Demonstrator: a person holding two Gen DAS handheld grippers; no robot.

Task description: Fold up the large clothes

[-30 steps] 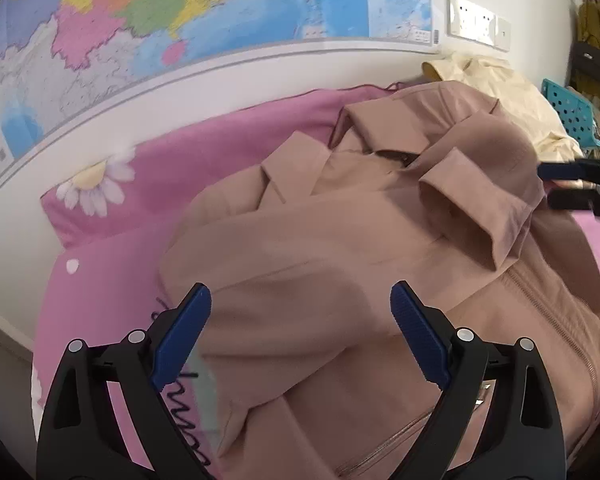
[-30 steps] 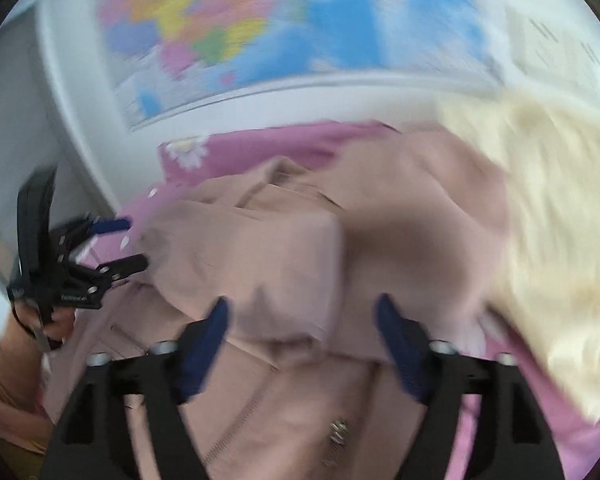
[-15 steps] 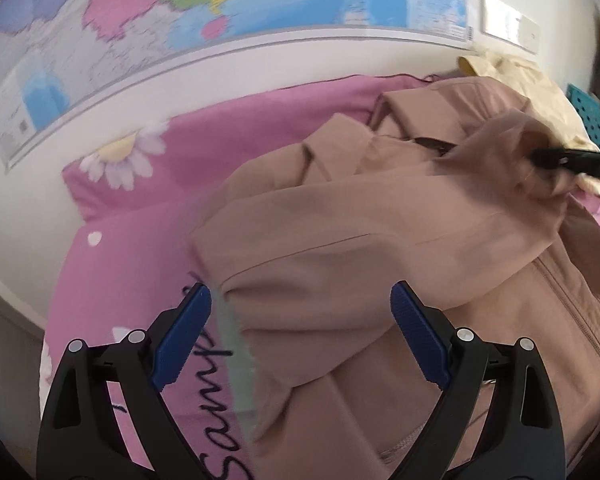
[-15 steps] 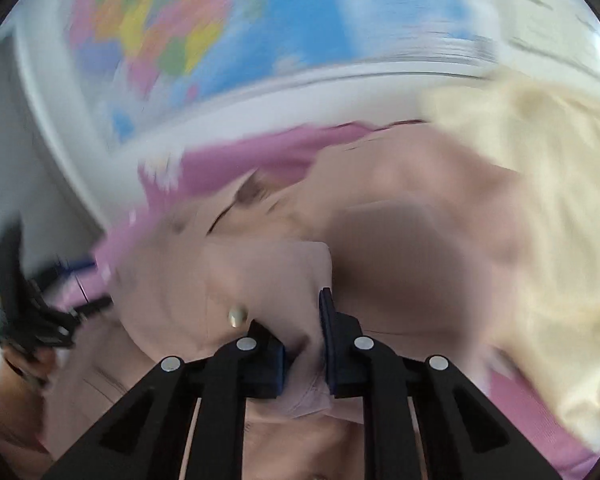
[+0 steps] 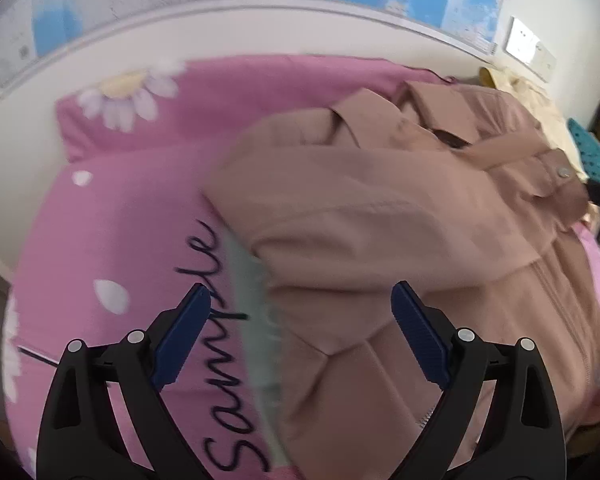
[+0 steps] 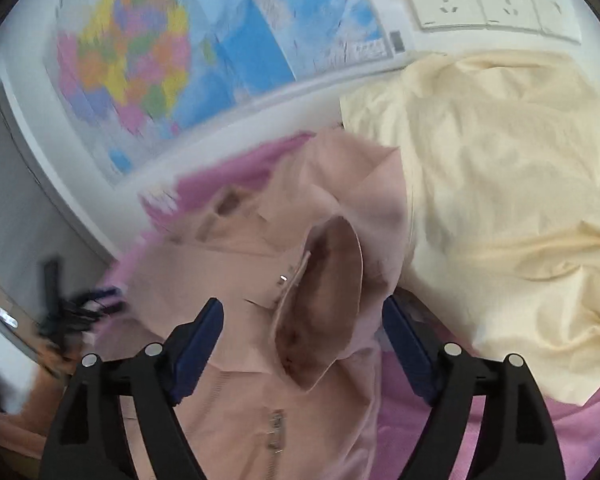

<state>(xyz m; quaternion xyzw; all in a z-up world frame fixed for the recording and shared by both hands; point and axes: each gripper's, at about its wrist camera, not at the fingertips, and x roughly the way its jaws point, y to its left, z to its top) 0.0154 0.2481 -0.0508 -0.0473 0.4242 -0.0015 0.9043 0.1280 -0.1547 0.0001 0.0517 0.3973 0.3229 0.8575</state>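
Item 1: beige jacket [image 5: 400, 216] on my pink bedsheet [image 5: 120, 216], sleeve cuff [image 6: 320, 304] laid across it for folding. Right gripper [image 6: 300, 332] just reopened, spread, cuff between; left gripper [image 5: 300, 320] spread, empty.

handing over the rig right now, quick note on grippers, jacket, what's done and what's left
Left gripper: open, empty, over the jacket's left edge on the pink bedding.
Right gripper: open; its jaws have just been opening, the sleeve cuff loose between them.
Done: sleeve laid across the chest.
Left: the remaining folds. Cream garment lies unfolded beside the jacket.
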